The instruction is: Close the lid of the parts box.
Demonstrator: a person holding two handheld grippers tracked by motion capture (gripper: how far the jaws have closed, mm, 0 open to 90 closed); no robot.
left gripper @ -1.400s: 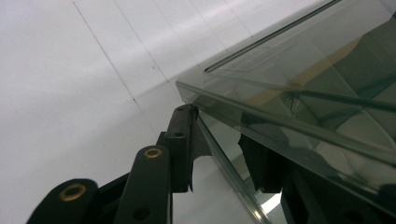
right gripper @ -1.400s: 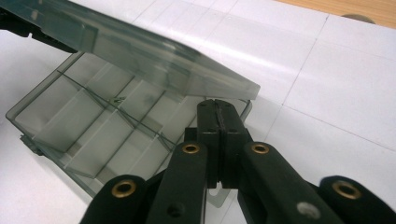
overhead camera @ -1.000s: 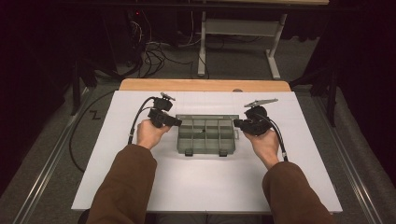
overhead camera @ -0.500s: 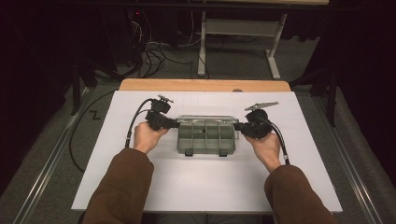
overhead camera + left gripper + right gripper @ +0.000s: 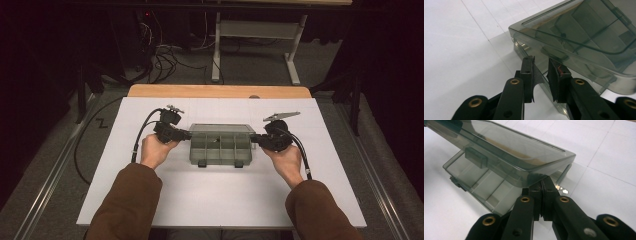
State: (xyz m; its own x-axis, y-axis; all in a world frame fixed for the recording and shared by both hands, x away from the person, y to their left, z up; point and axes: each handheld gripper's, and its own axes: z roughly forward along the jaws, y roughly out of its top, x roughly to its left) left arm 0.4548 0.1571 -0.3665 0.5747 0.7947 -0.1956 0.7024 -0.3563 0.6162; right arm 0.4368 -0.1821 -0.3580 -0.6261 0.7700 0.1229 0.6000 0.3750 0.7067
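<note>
A smoky clear compartment box (image 5: pixel 220 150) sits mid-table, its lid (image 5: pixel 220 128) part-raised above the base. My left gripper (image 5: pixel 187 134) is at the box's left end. In the left gripper view my left gripper (image 5: pixel 541 60) shows a clear gap between its pads, tips at the lid's (image 5: pixel 574 27) lower rim and in front of the base wall (image 5: pixel 520 47). My right gripper (image 5: pixel 252 138) is at the right end. In the right gripper view my right gripper (image 5: pixel 541 181) is shut, jaws pressed together, tips touching the lid's (image 5: pixel 511 147) edge above the base (image 5: pixel 481 185).
The box stands on a white board (image 5: pixel 225 205) with a wooden table edge (image 5: pixel 215 91) behind it. Cables (image 5: pixel 165 55) and a table frame (image 5: pixel 250 30) lie on the floor beyond. Each gripper trails a black cable over the board.
Hardly anything differs: both hands stay at the box's two ends and the lid stays part-raised.
</note>
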